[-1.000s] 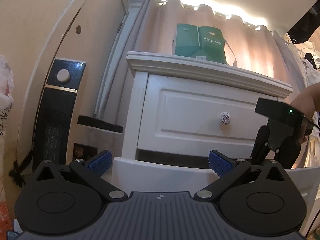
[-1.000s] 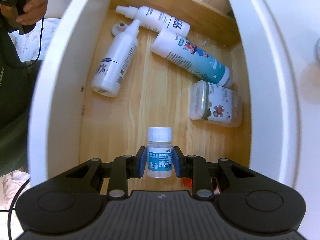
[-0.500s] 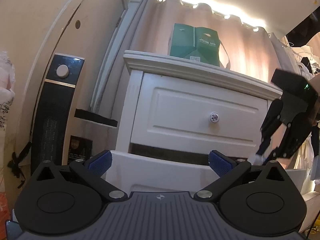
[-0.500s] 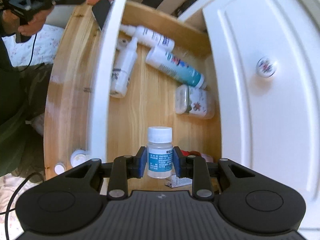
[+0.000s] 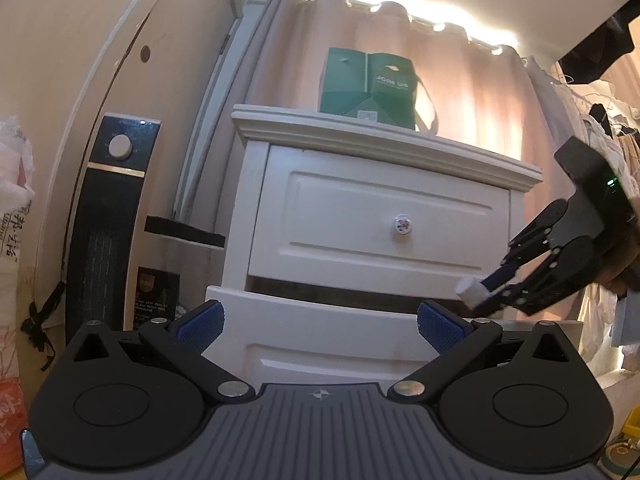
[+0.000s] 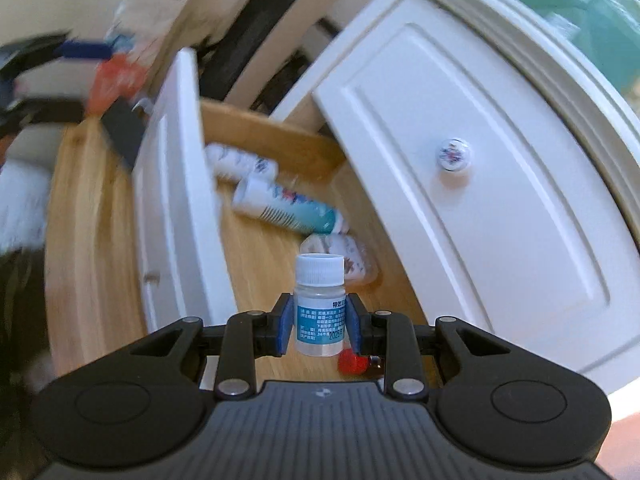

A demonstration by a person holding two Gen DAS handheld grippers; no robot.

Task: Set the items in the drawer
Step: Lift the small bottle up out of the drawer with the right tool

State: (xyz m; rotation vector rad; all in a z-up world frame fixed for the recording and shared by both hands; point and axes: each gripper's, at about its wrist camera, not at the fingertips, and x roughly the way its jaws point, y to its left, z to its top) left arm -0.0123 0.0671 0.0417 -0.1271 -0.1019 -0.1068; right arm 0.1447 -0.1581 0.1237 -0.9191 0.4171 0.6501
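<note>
- The right gripper [image 6: 319,330] is closed on a small bottle [image 6: 319,312]; its blue pads press the labelled middle from both sides, and the white cap stands above them.
- The bottle looks light and stiff, made of smooth plastic, so I judge it may slip. The hold on the straight labelled body, under the cap, seems the best place.
- Ahead of and below this gripper lies the open drawer [image 6: 180,208], with a wooden floor. Two lying bottles [image 6: 288,204] and a small jar [image 6: 340,252] are further ahead.
- The bare wood directly under the gripper looks free for a release; a red cap [image 6: 352,362] lies just beside it.
- The white drawer front to its left and the closed upper drawer [image 6: 480,216] to its right are the edges to avoid.
- The left gripper [image 5: 318,322] stands wide open and empty, facing the drawer front.
</note>
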